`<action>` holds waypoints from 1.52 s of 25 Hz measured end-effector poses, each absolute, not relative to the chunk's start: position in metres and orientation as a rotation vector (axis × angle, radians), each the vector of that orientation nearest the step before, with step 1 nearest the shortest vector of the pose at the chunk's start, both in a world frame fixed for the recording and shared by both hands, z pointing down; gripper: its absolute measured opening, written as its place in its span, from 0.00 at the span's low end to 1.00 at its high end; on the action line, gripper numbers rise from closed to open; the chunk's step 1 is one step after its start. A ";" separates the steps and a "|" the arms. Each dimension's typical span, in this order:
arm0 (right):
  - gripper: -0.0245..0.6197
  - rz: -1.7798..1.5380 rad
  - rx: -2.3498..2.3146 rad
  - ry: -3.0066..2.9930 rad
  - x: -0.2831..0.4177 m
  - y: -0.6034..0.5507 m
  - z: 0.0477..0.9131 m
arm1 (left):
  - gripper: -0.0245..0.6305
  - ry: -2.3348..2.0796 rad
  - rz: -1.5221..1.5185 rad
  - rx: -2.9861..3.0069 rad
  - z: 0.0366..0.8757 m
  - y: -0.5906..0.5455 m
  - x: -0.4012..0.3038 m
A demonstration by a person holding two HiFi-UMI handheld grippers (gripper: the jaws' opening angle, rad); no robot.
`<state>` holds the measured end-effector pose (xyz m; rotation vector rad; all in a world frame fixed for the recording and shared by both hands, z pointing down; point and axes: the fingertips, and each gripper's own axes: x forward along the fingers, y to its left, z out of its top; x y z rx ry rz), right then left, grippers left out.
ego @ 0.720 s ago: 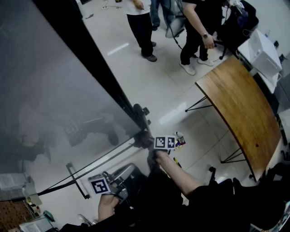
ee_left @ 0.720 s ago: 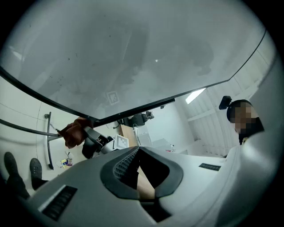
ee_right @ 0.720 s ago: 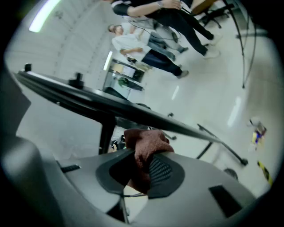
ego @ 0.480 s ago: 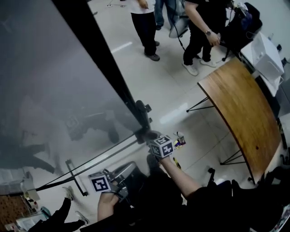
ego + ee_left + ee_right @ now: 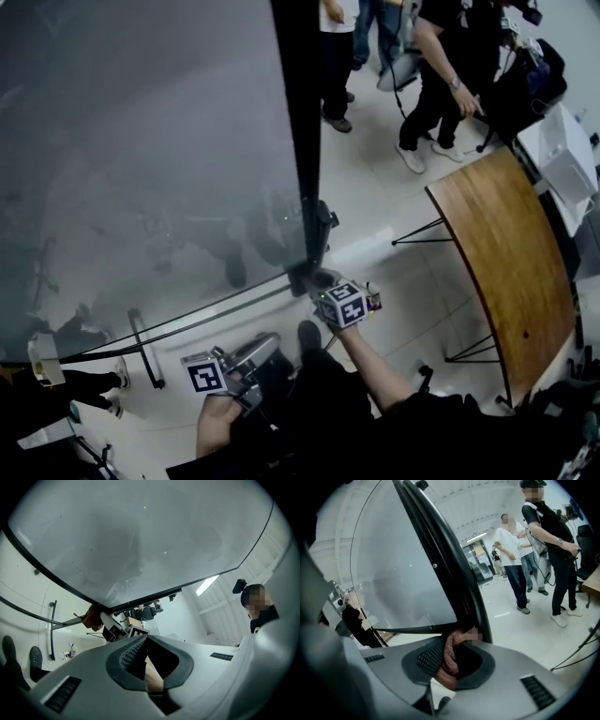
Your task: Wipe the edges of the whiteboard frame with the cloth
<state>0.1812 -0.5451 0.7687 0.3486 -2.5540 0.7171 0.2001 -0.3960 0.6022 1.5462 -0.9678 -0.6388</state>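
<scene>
right gripper [image 5: 451, 645] forward, jaws tight on the cloth [image 5: 449, 662]; left gripper [image 5: 143, 640] lower and nearer, jaws together

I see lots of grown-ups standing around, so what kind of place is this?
Probably an office or workshop room. There is a big whiteboard, a long wooden table, and people standing on a shiny tiled floor.

In the head view the whiteboard frame [image 5: 302, 141], which slanted from 11 toward 5 o'clock, now runs nearly straight from 12 to 6. The right gripper [image 5: 319, 279] with its cloth [image 5: 450, 654] has twisted, its marker cube [image 5: 343, 304] now askew. The table [image 5: 506, 262] has slid toward 3 o'clock.
</scene>
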 end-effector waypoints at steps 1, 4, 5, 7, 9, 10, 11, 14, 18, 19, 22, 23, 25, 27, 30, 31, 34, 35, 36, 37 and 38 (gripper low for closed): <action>0.14 0.714 0.337 -2.555 0.181 -0.544 0.768 | 0.02 -0.979 -0.649 1.548 0.601 -0.395 0.199; 0.14 0.719 0.305 -2.545 0.177 -0.539 0.766 | 0.02 -1.006 -0.669 1.557 0.598 -0.389 0.193; 0.14 0.727 0.297 -2.542 0.175 -0.536 0.766 | 0.02 -1.010 -0.683 1.552 0.598 -0.387 0.191; 0.14 0.726 0.279 -2.539 0.168 -0.529 0.765 | 0.02 -1.029 -0.704 1.550 0.595 -0.382 0.184; 0.14 0.717 0.254 -2.541 0.160 -0.522 0.764 | 0.02 -1.046 -0.717 1.549 0.595 -0.375 0.178; 0.14 0.720 0.242 -2.534 0.156 -0.518 0.765 | 0.02 -1.047 -0.732 1.549 0.594 -0.372 0.175; 0.14 0.728 0.231 -2.523 0.154 -0.514 0.767 | 0.02 -1.048 -0.747 1.555 0.592 -0.370 0.173; 0.14 0.720 0.217 -2.503 0.150 -0.506 0.766 | 0.02 -1.068 -0.772 1.552 0.592 -0.360 0.165; 0.14 0.679 0.234 -2.478 0.123 -0.478 0.768 | 0.02 -1.069 -0.823 1.554 0.593 -0.321 0.130; 0.14 0.668 0.236 -2.469 0.114 -0.469 0.770 | 0.02 -1.072 -0.835 1.565 0.589 -0.310 0.118; 0.14 0.655 0.236 -2.450 0.118 -0.471 0.767 | 0.02 -1.087 -0.843 1.580 0.582 -0.307 0.115; 0.14 0.656 0.237 -2.444 0.120 -0.473 0.765 | 0.02 -1.095 -0.842 1.587 0.580 -0.308 0.115; 0.14 0.649 0.236 -2.435 0.115 -0.469 0.764 | 0.02 -1.112 -0.840 1.596 0.578 -0.302 0.107; 0.14 0.642 0.227 -2.437 0.104 -0.458 0.765 | 0.02 -1.118 -0.855 1.590 0.580 -0.291 0.095; 0.14 0.628 0.216 -2.432 0.090 -0.445 0.768 | 0.02 -1.119 -0.886 1.590 0.579 -0.278 0.081; 0.14 0.623 0.211 -2.426 0.088 -0.442 0.768 | 0.02 -1.120 -0.894 1.589 0.579 -0.276 0.079; 0.14 0.609 0.183 -2.424 0.084 -0.437 0.763 | 0.02 -1.129 -0.911 1.582 0.576 -0.275 0.078; 0.14 0.607 0.178 -2.424 0.083 -0.435 0.762 | 0.02 -1.132 -0.915 1.583 0.575 -0.274 0.077; 0.14 0.607 0.175 -2.422 0.080 -0.433 0.762 | 0.02 -1.134 -0.920 1.585 0.574 -0.271 0.076; 0.14 0.609 0.172 -2.420 0.078 -0.429 0.763 | 0.02 -1.137 -0.925 1.584 0.574 -0.267 0.073; 0.14 0.612 0.167 -2.416 0.074 -0.424 0.765 | 0.02 -1.140 -0.931 1.581 0.575 -0.262 0.070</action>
